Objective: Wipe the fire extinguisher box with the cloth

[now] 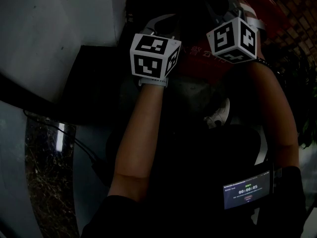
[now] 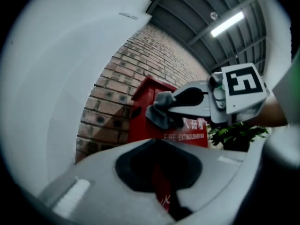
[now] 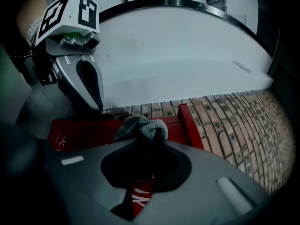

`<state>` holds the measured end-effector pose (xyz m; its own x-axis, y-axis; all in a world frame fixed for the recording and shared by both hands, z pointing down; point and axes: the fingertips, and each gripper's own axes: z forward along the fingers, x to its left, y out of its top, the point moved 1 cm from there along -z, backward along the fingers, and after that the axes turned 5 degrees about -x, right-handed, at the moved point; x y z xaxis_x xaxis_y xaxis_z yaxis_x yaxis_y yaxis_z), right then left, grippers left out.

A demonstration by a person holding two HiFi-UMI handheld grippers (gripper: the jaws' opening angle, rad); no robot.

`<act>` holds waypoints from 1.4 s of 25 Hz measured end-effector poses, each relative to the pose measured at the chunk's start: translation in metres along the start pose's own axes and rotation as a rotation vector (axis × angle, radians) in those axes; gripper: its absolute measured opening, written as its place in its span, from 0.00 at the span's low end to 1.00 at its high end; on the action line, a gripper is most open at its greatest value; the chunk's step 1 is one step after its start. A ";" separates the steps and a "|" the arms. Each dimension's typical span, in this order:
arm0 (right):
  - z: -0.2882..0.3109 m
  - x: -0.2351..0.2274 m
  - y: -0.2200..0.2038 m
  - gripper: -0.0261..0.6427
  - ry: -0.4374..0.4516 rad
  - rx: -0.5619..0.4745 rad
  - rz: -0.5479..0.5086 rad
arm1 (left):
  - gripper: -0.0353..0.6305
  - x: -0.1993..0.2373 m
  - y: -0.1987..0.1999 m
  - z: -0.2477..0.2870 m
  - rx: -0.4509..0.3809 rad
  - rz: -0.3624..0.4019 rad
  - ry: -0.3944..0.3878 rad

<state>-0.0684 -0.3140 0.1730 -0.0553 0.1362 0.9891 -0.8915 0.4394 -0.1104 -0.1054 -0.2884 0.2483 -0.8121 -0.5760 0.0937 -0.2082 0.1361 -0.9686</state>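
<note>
The red fire extinguisher box stands against a brick wall, with white lettering on its front. In the right gripper view its top edge runs just beyond my jaws. My right gripper is shut on a grey cloth, bunched at the fingertips. The left gripper view shows that cloth held up against the box's upper front. My left gripper is shut, with nothing in it, a little back from the box. In the dark head view the left marker cube and right marker cube sit side by side before the box.
A brick wall runs to the right of the box and a white curved wall rises beyond it. A green plant stands to the right of the box. Below in the head view are a shoe, a cable and a timer screen.
</note>
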 end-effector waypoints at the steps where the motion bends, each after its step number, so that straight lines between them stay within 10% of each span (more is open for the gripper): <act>1: 0.001 0.005 -0.002 0.09 0.012 0.001 0.011 | 0.06 0.001 -0.004 -0.001 0.009 0.010 0.004; 35: 0.026 0.196 -0.012 0.09 0.420 0.053 0.102 | 0.06 0.013 -0.147 0.007 0.273 0.080 0.067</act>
<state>-0.0801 -0.3152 0.3709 0.0340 0.5305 0.8470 -0.9135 0.3603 -0.1890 -0.0817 -0.3221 0.3902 -0.8562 -0.5163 0.0206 0.0051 -0.0483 -0.9988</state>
